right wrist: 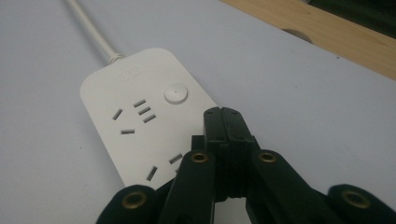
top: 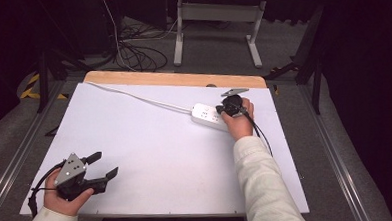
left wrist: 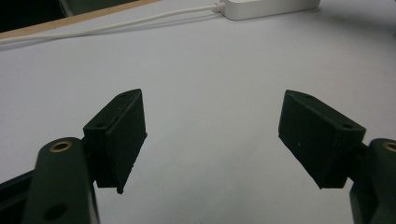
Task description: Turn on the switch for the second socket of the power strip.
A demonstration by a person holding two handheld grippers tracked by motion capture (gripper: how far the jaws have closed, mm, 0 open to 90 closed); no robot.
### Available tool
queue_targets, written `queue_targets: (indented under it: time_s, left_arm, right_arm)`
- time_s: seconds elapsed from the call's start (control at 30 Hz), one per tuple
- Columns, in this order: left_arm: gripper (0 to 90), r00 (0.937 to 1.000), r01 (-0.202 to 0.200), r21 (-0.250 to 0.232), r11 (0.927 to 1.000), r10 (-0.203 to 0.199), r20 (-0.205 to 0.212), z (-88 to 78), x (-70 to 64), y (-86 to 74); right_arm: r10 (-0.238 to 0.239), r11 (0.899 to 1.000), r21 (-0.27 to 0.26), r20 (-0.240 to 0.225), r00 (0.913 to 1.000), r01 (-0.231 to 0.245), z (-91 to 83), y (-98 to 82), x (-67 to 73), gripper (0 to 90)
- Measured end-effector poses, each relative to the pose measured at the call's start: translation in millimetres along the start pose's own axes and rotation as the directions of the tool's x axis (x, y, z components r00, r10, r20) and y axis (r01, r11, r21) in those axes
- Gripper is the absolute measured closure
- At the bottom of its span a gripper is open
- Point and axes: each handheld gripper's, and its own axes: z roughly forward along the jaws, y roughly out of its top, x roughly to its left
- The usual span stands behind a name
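Plainly one white power strip (right wrist: 140, 126), right tool (right wrist: 228, 122) closed above it, left tool (left wrist: 212, 140) wide open, empty.

Overhead plus two close jaw-level views

Table (top: 150, 142), white sheet over a wood top, is carrying a white power strip (top: 207, 115) far right, its cord (top: 133, 97) trailing left, probably off the edge.

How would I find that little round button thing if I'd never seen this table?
Start at the white table and follow the thin white cord to the white power strip at its far right. The round button sits on top near the cord end. Everything else on the strip is a thin slot; it alone is round.
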Motion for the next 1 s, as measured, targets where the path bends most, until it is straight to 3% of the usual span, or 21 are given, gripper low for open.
queue_targets:
  time_s: [0.3, 1.0]
  left_arm:
    - [23.7, 1.0000, 0.002, 0.003, 1.0000, -0.002, 0.002, 0.1, -0.3, 0.0]
    - [23.7, 1.0000, 0.003, 0.000, 1.0000, -0.003, 0.002, -0.3, -0.9, 0.7]
  right_arm:
    - [-0.012, 1.000, 0.002, 0.021, 0.9997, 0.012, 0.8, -1.0, 2.9, 90.0]
    - [0.027, 1.000, 0.008, 0.015, 0.9995, -0.028, 0.8, -2.5, 3.5, 90.0]
